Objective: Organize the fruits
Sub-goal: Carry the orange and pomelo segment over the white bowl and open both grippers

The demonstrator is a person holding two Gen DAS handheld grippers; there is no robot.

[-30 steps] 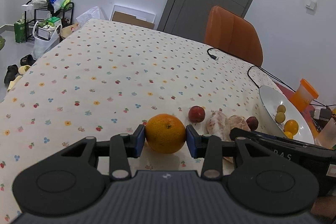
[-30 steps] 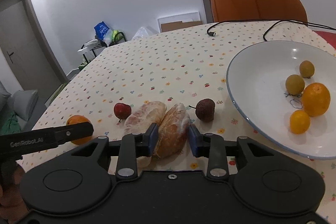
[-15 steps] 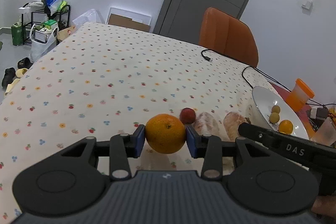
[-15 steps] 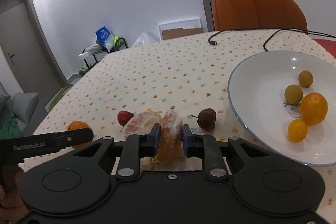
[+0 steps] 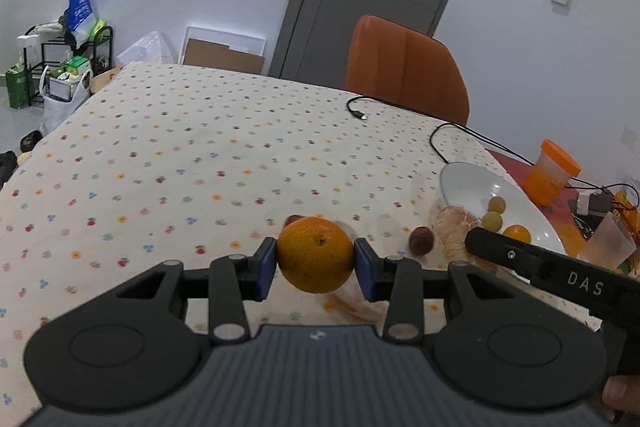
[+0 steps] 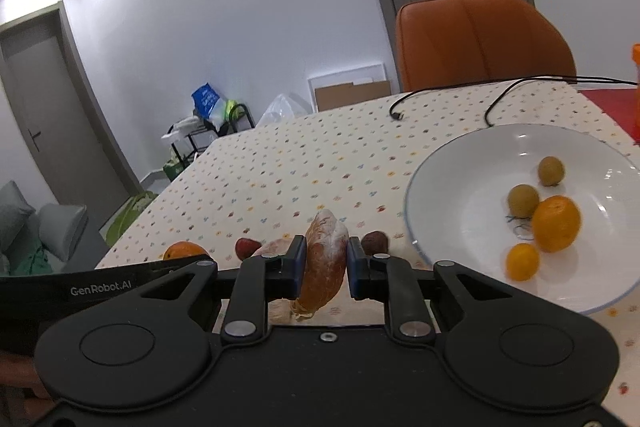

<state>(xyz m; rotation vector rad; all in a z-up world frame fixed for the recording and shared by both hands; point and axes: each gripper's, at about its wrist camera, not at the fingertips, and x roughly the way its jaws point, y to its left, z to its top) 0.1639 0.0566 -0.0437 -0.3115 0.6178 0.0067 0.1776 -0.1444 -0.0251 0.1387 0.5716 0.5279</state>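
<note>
Left gripper (image 5: 315, 263): lower centre of the left wrist view, its two blue pads pressed against opposite sides of an orange; jaws part-way open, spanning the fruit's width.
Orange (image 5: 315, 254): sits squarely between the left jaws, held clear above the tablecloth; a small dark red fruit peeks out just behind its upper left edge.
Right gripper (image 6: 323, 268): lower centre of the right wrist view, jaws drawn in narrow and clamped on a peeled citrus segment.
Citrus segment (image 6: 323, 263): stands on end between the right pads, its pale top poking above them and its stringy bottom hanging below.
Second segment (image 6: 276, 247): lies on the cloth just left of the right jaws, partly hidden by the left finger.
Red fruit (image 6: 247, 247): on the cloth, left of that second segment.
Brown fruit (image 6: 375, 242): on the cloth just right of the right jaws, between them and the bowl.
Bowl (image 6: 460, 163): white, right side of the right wrist view, holding two greenish round fruits, a large orange one and a small orange one.
Tablecloth (image 5: 200, 155): cream with small coloured dots, filling the middle of both views.
Chair (image 6: 480, 39): orange, upper right, behind the table.
Cable (image 6: 500, 95): black, on the cloth beyond the bowl.
</note>
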